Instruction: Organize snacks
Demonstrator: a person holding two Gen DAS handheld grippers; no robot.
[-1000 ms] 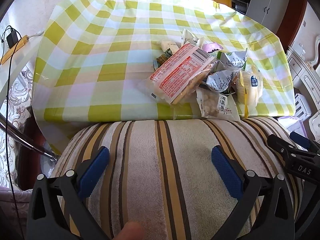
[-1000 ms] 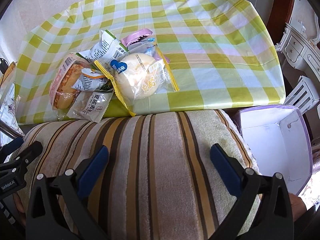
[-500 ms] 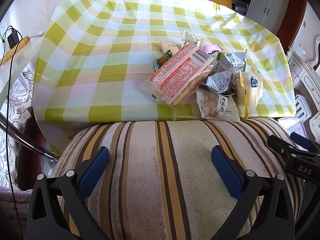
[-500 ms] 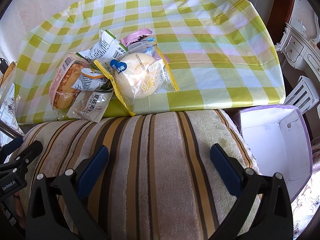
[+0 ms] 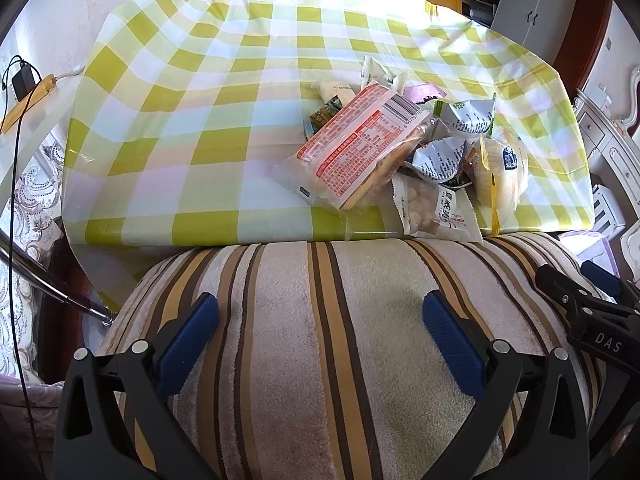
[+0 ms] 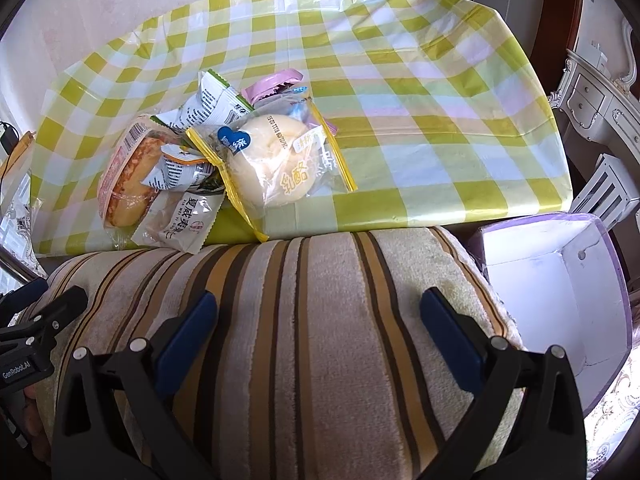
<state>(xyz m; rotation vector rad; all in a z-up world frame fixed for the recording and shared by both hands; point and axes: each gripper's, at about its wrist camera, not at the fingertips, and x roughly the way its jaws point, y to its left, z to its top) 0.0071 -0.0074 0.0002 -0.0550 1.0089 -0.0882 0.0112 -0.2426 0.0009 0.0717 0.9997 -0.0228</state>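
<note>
Both grippers hang over a striped cushion [image 5: 320, 340] just short of the desk's [image 5: 168, 128] near edge. The left gripper [image 5: 320, 320] has its jaws wide and empty; the right gripper [image 6: 320, 316] likewise, jaws wide with nothing between them.

The snacks [image 5: 400, 152] lie in 1 heap on the checked cloth, close to the near edge. A white nut packet [image 5: 436, 208] overhangs that edge and touches the cushion. A red-printed bread pack [image 5: 356, 148] rests tilted on the heap's left side; a bun bag [image 6: 272, 160] with yellow seams lies on its right side, its corner also reaching the near edge. Silver-and-green packets [image 6: 208, 108] and a pink packet [image 6: 276, 80] sit behind.

Left of the heap the cloth is bare up to the wall side, and the far half is bare too. In the right view the cloth is bare from the bun bag to the right edge.

Only the right view shows a white box [image 6: 560, 288] with purple rim, open, below the desk's right corner and just beside the cushion. Only the left view shows a charger [image 5: 22, 80] with a cord at the far left and a metal bar [image 5: 48, 284] beneath the desk's left corner. Each view catches the other gripper at its side margin.
</note>
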